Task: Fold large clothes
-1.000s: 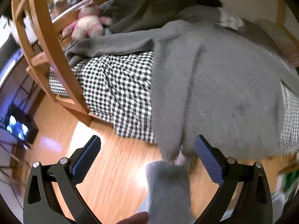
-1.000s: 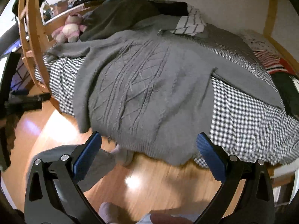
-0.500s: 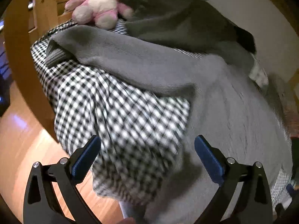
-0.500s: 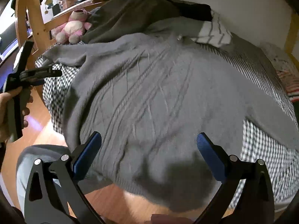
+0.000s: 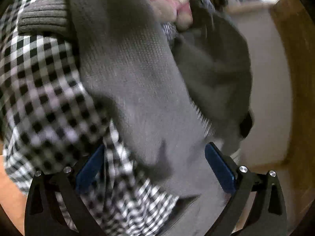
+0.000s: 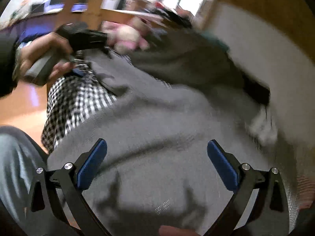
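The sweater (image 5: 137, 90) sleeve is seen running lengthwise, near to far, between the spread jaws of the left tool (image 5: 155, 169); the right tool (image 6: 157, 165) is held open over the body.

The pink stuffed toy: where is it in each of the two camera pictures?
Left wrist view: pink stuffed toy at the top edge, above the grey sweater.
Right wrist view: toy upper middle, right of the left gripper.
Shared landmark: the black-and-white checked bedsheet.
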{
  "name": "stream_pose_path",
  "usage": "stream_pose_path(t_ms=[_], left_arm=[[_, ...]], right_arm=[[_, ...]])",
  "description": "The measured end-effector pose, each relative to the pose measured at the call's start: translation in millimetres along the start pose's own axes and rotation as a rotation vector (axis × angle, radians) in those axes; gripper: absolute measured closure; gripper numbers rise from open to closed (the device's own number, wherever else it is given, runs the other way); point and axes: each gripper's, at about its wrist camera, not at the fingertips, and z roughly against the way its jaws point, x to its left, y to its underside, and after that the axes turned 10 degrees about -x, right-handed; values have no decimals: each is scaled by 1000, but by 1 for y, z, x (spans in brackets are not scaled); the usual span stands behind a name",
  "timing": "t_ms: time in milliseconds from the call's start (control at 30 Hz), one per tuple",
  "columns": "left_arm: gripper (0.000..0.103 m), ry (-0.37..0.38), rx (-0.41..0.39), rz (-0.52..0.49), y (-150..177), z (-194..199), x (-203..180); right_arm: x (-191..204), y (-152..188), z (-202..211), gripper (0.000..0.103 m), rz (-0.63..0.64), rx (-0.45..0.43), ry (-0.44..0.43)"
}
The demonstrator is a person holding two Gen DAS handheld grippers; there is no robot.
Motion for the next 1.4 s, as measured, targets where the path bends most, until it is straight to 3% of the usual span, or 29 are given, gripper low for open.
stream_pose_path(t_ms=[100, 200, 267, 433, 467, 500, 533, 567, 600, 700, 733, 800, 833, 933, 1167, 1400], left_arm=[[5, -6, -35, -28, -9, -2, -6], [5, 10, -69, 68, -24, -7, 3], [5, 7, -62, 95, -37, -16, 8], [6, 6, -17, 44, -56, -26, -9], [12, 13, -16, 35, -63, -33, -13], [35, 16, -15, 11, -67, -35, -18], [50, 5, -15, -13, -71, -38, -21], [77, -3, -17, -36, -73, -38, -25], [83, 6, -14, -55, -76, -38, -29], [86, 61, -1, -102, -89, -33, -40], [86, 90, 0, -114, -91, -30, -47], [87, 137, 0, -144, -94, -26, -61], [87, 159, -1, -170, -95, -22, -69], [88, 209, 16, -240, -91, -11, -91], [88, 281, 8, -481, -63, 8, -161], [88, 350, 71, -689, 7, 6, -237]], right_arm=[[31, -9, -20, 3, 113, -17, -33], [49, -15, -32, 3, 110, -24, -83], [56, -17, -37, 3, 121, -32, -95], [70, -39, -60, 3, 215, -103, -99], [72, -43, -67, 3, 230, -107, -90], [75, -47, -76, 3, 250, -111, -73], [80, -52, -89, 3, 275, -117, -44], [83, -55, -99, 3, 293, -116, -28], [86, -58, -109, 3, 303, -111, -22], [98, -66, -139, 3, 320, -75, -64], [104, -69, -152, 7, 324, -39, -89], [113, -69, -171, 39, 339, 21, -92], [117, -66, -183, 56, 351, 72, -47], [109, -66, -190, 90, 288, 107, 32], [69, -74, -150, 92, 110, 41, 69], [23, -57, -105, 91, -37, 21, 65]])
